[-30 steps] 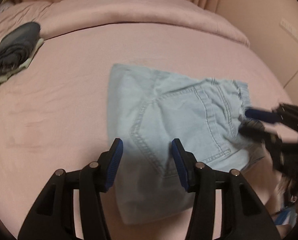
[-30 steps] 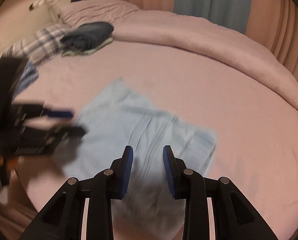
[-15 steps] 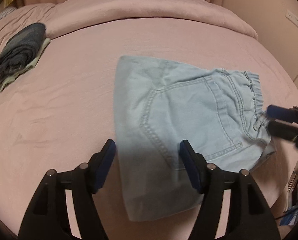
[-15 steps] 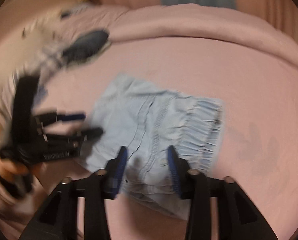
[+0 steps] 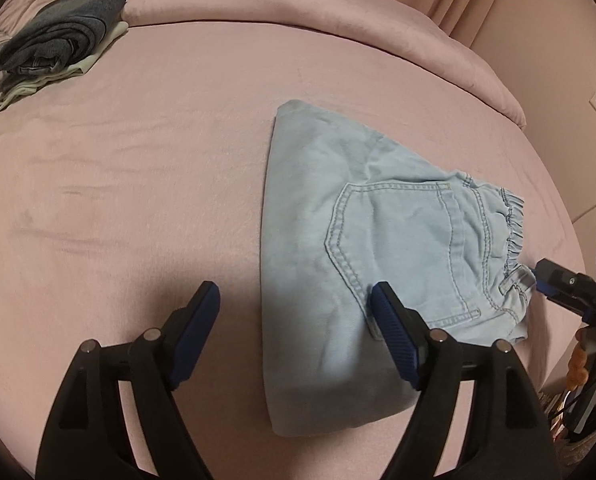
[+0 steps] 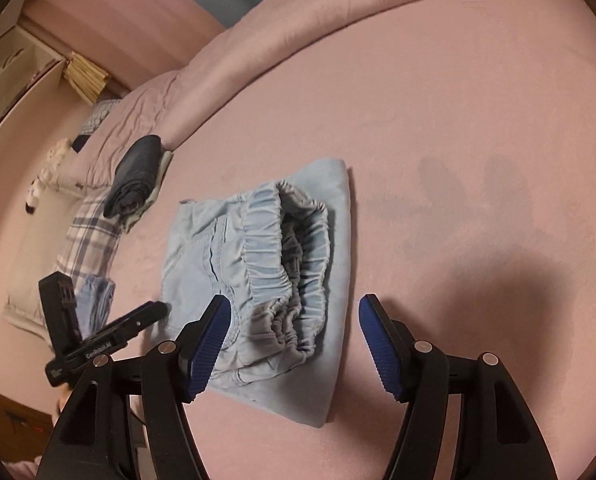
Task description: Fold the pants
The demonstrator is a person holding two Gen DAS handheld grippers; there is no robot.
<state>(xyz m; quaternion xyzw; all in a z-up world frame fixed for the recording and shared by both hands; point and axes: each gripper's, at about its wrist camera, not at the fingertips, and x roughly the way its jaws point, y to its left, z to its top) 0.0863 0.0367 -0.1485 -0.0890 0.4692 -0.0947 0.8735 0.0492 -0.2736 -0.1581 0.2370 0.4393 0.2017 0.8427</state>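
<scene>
Both claws widened, off cloth | left claw [image 5: 296, 308] opening, right claw [image 6: 294, 320] opening, nothing grasped | folded pale-denim pants [image 5: 377, 248], gathered elastic waistband

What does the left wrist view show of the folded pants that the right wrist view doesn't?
Only the left wrist view shows the stitched back pocket facing up. Only the right wrist view shows the gathered elastic waistband gaping open, layers stacked. Both show the light blue pants folded on the pink bed, the dark folded clothes beyond, and neither opening hand-held gripper gripping fabric.
</scene>
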